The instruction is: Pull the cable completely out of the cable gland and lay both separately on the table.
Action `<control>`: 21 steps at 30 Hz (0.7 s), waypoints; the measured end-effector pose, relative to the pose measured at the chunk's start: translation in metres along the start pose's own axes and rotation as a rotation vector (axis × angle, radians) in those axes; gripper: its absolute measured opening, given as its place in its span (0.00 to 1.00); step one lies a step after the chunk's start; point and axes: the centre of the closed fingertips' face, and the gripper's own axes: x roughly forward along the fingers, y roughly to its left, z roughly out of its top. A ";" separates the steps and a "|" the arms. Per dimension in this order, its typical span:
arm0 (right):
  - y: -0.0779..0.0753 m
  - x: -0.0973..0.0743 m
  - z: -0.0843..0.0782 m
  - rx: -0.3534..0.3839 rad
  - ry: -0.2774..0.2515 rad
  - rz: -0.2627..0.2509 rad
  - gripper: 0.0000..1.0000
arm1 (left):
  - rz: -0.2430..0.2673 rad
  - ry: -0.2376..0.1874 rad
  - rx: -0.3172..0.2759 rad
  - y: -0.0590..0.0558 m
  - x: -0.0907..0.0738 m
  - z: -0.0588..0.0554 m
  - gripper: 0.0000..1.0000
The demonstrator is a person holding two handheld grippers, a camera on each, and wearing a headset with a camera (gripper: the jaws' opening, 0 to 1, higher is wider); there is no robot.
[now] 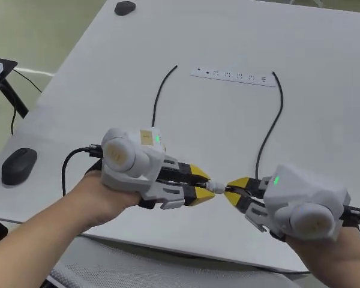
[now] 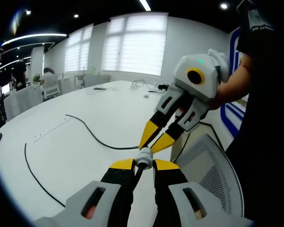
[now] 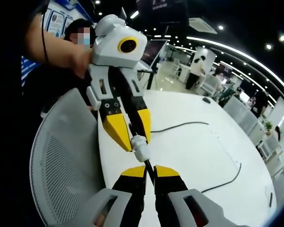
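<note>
My left hand-held gripper (image 1: 207, 187) and my right hand-held gripper (image 1: 231, 189) meet nose to nose at about 6 o'clock in the head view. They are up in the air over the near edge of the surface (image 1: 324, 48). The little white cable gland (image 1: 218, 188) sits right between their tips.

My left one is clenched on the gland. My right one is clenched on the thin black cable (image 3: 150, 174), just beside the gland. In the left gripper view a bit of black cable also runs back from the gland between my left jaws. So I think the cable goes all the way through the gland.

That means the job has hardly begun. The cable is not pulled out yet, and nothing is laid down. What is left, I think, is to pull the two apart until the cable slips free. Then each one goes down on the surface, apart from the other.

A long black cord (image 1: 280, 105) lies at 1 o'clock by a power strip (image 1: 234, 77). I cannot tell if it joins my cable.
</note>
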 end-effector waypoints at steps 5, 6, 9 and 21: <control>-0.004 0.000 -0.004 0.057 -0.007 -0.005 0.00 | 0.007 -0.002 -0.004 0.001 -0.002 0.001 0.15; -0.006 0.001 -0.007 0.065 -0.004 -0.010 0.00 | 0.010 -0.002 -0.006 0.002 -0.002 0.001 0.15; -0.007 0.001 -0.012 0.108 0.000 -0.013 0.00 | 0.012 0.000 -0.010 0.002 -0.002 0.000 0.15; -0.020 0.001 -0.037 0.228 0.029 -0.069 0.00 | 0.004 -0.025 -0.034 0.002 -0.002 0.004 0.15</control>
